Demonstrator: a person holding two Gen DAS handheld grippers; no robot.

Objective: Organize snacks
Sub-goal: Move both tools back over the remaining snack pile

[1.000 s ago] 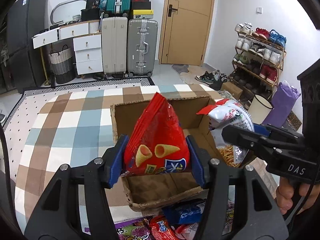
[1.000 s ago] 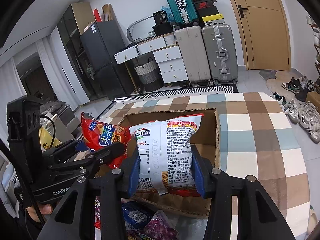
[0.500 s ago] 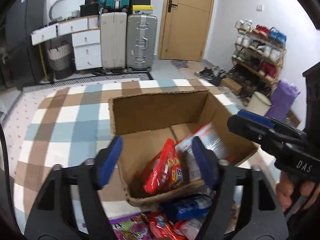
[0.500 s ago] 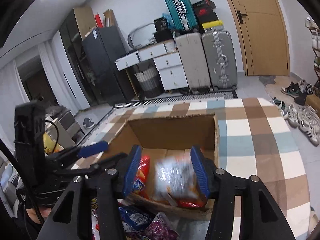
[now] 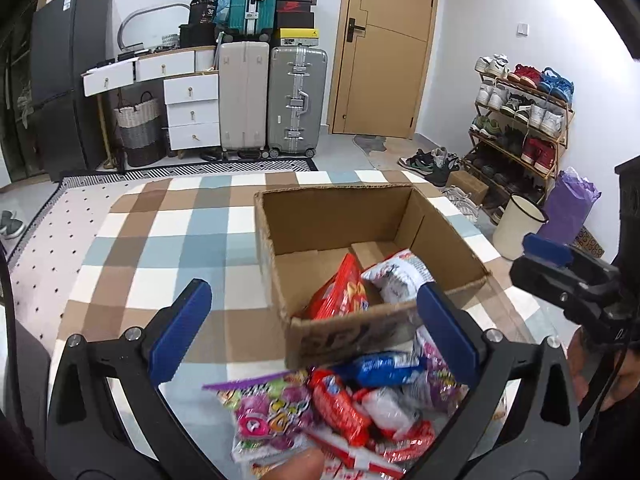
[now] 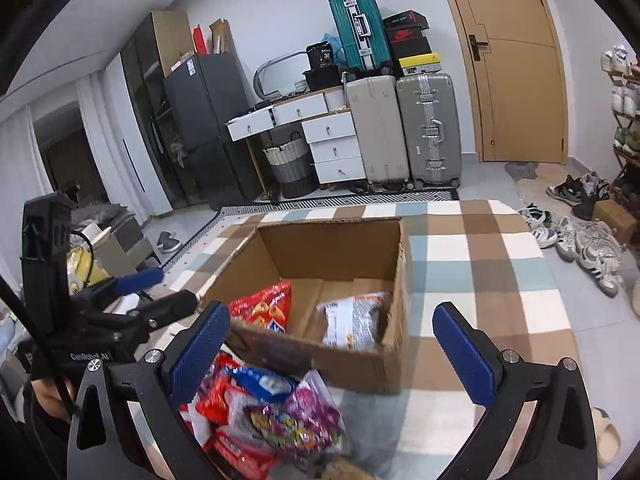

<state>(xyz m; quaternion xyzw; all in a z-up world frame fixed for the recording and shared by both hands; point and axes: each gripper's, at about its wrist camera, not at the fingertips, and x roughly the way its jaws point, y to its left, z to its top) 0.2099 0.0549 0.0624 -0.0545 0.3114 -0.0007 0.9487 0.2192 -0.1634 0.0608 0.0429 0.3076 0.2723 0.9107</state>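
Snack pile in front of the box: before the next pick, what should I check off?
1. Left gripper open, empty: ok.
2. Right gripper open, empty: ok.
3. Red bag and white bag inside cardboard box: ok.
4. Box has free floor space: ok.
5. Snack pile within view, unobstructed: ok.
6. Which packet lies loose on top: cannot tell.

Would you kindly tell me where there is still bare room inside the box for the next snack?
The cardboard box is bare along its far wall. Its near end is crowded by the red bag and white bag; outside that wall lies the snack pile.
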